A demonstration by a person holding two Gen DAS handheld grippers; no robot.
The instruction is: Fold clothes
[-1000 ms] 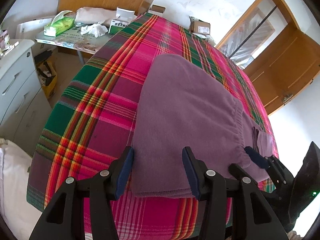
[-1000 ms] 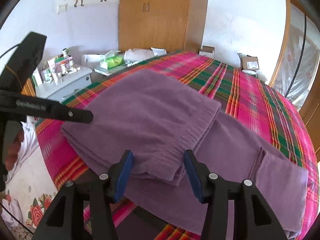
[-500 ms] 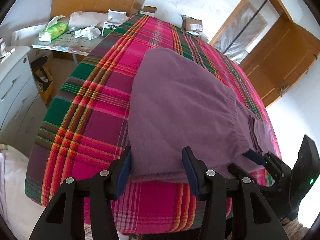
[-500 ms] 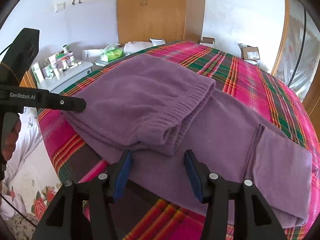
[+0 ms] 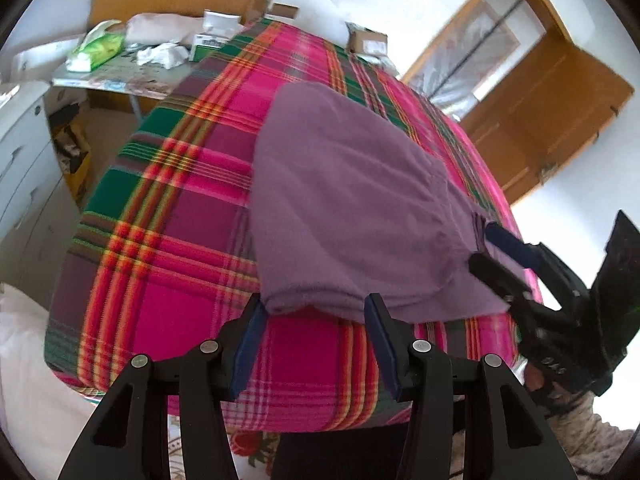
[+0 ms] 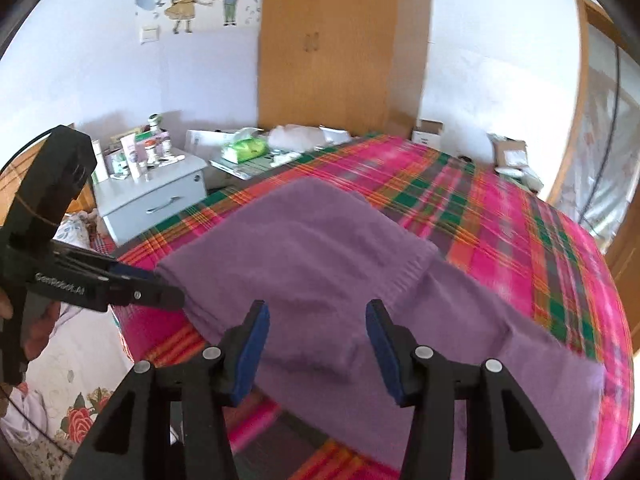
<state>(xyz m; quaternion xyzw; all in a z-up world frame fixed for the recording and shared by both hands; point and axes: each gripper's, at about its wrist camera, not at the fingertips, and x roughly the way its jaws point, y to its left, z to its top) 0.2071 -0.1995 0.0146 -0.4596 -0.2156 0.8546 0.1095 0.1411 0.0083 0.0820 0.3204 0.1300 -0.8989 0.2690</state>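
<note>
Both pairs of blue-padded fingers stand parted with nothing pinched between them: the left gripper (image 5: 314, 312) hovers at the near corner of the folded purple garment (image 5: 344, 208), its pads (image 5: 250, 340) on either side of the folded edge but not pressing on it, and the right gripper (image 6: 316, 320) hangs above the cloth with its jaws, which have just narrowed slightly, spread over the top layer. That garment lies on a pink, green and orange plaid bedspread (image 5: 176, 208), close to the near edge of the bed; the thick folded part sits toward the left gripper's side, and a single thinner layer (image 6: 520, 352) stretches away along the near edge toward the right-hand corner. Beyond the cloth the bedspread runs bare toward the far side, leaving wide flat room there. At the left flank of the bed a white drawer unit (image 6: 160, 196) with bottles on top stands near, and past it a low table with a green tissue pack (image 6: 244, 150) and crumpled paper. Small cardboard boxes (image 5: 366, 42) sit at the far end, with a wooden wardrobe (image 6: 328, 40) and a wooden door (image 5: 540, 120) against the walls. Each gripper points down at a slant toward the near edge, coming in from opposite ends of the fold, and a patterned sleeve (image 5: 588, 432) shows behind the right one.
</note>
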